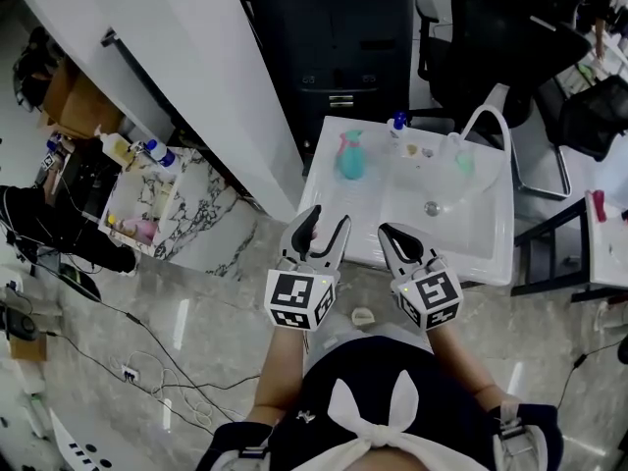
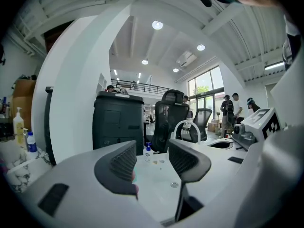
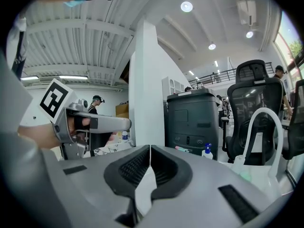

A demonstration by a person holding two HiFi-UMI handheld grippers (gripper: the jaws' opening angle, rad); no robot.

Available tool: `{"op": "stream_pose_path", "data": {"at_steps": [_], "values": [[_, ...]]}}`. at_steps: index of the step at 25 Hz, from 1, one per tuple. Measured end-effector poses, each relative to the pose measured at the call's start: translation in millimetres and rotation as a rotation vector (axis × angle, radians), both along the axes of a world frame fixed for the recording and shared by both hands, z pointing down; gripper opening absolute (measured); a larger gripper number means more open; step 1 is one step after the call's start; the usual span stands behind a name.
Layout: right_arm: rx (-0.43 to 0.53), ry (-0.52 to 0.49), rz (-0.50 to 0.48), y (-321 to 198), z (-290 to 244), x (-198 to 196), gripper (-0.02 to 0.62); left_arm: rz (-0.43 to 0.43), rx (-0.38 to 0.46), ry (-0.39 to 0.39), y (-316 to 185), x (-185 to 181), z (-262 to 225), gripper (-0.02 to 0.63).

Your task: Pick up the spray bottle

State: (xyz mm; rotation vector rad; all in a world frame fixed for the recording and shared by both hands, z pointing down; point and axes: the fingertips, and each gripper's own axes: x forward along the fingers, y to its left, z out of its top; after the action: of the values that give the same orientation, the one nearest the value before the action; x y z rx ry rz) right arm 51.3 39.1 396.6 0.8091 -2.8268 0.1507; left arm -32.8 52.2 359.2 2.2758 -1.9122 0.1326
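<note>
Black cabinet (image 1: 334, 47) and office chair (image 1: 471, 37) stand behind the white worktop (image 1: 334, 214). A white pillar (image 1: 196, 77) is at its left. On the worktop are a small blue-capped bottle (image 1: 397, 124), an arched white faucet (image 1: 488, 126) and a drain (image 1: 431, 207).

You hold both hand-held grippers side by side at the worktop's near edge, pointing roughly level toward its far side. The left hand-held gripper (image 1: 326, 224) is released, jaws apart, gripping nothing. The right hand-held gripper (image 1: 390, 234) is clenched, jaws together, empty.

The teal spray bottle (image 1: 350, 155) stands upright near the worktop's far left corner, straight ahead of your left hand-held gripper and apart from it. In the left gripper view it is partly hidden behind the left jaw.
</note>
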Motion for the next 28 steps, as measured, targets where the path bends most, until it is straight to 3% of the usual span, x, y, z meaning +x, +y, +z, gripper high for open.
{"op": "stream_pose_path", "data": {"at_steps": [9, 28], "values": [[-0.023, -0.012, -0.013, -6, 7, 2, 0.027, -0.037, -0.028, -0.016, -8, -8, 7, 0.222], [-0.083, 0.012, 0.041, -48, 26, -13, 0.028, -0.006, -0.092, -0.012, -60, -38, 27, 0.227]]}}
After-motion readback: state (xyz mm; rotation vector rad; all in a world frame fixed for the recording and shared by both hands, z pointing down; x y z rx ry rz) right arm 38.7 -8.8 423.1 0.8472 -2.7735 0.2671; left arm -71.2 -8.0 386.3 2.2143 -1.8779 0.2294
